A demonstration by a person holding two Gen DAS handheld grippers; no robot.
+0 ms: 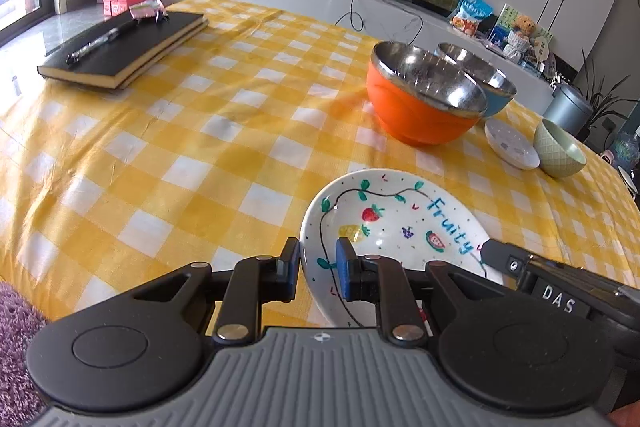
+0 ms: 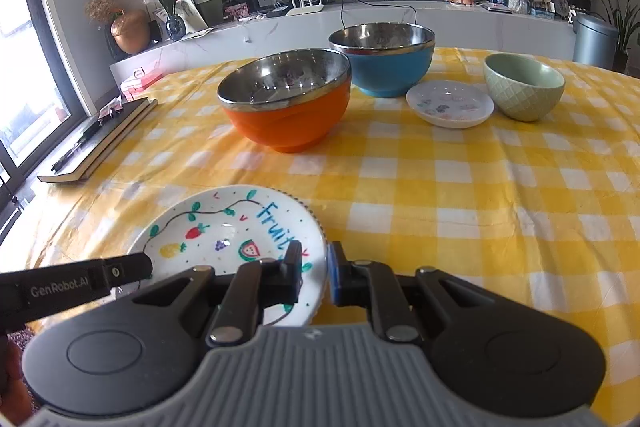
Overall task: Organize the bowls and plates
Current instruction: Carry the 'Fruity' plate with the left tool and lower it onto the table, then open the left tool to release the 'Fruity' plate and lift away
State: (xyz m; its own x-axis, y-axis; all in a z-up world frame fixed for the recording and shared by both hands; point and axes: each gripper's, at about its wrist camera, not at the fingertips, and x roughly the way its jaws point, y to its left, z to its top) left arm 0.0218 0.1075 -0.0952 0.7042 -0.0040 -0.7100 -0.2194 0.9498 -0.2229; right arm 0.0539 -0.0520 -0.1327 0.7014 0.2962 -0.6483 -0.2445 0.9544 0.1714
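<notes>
Gripping the white ceramic plate painted with fruit and the blue word "Fruity" (image 1: 400, 227), both grippers clamp its rim from opposite sides. The left gripper (image 1: 318, 269) has its jaws nearly closed on the plate's left rim, one blue-faced pad inside the plate and the other outside. The right gripper (image 2: 314, 273) holds the plate's right rim in the same manner, jaws almost fully closed with the rim between them. The plate sits at the near edge of the bench (image 1: 200, 147), which is covered by a yellow-and-white checked cloth; whether the plate rests on the cloth or is raised just off it cannot be determined.

In the left wrist view, the right gripper's finger carries the white lettering "DAS". In the right wrist view, the left gripper's finger reads "GenRobot.AI".

Farther back on the bench stand an orange bowl with a steel lining (image 2: 286, 103) and, just behind it, a blue bowl with a steel lining (image 2: 384, 63). To their right lie a small white saucer with pastel prints (image 2: 450, 103) and, just beside it, a pale green ceramic bowl with a diamond-textured wall (image 2: 524, 87). The saucer's prints are too small to read.

At the bench's far left lies a black notebook (image 1: 124, 47) with a black pen (image 1: 100, 41) on its cover.
</notes>
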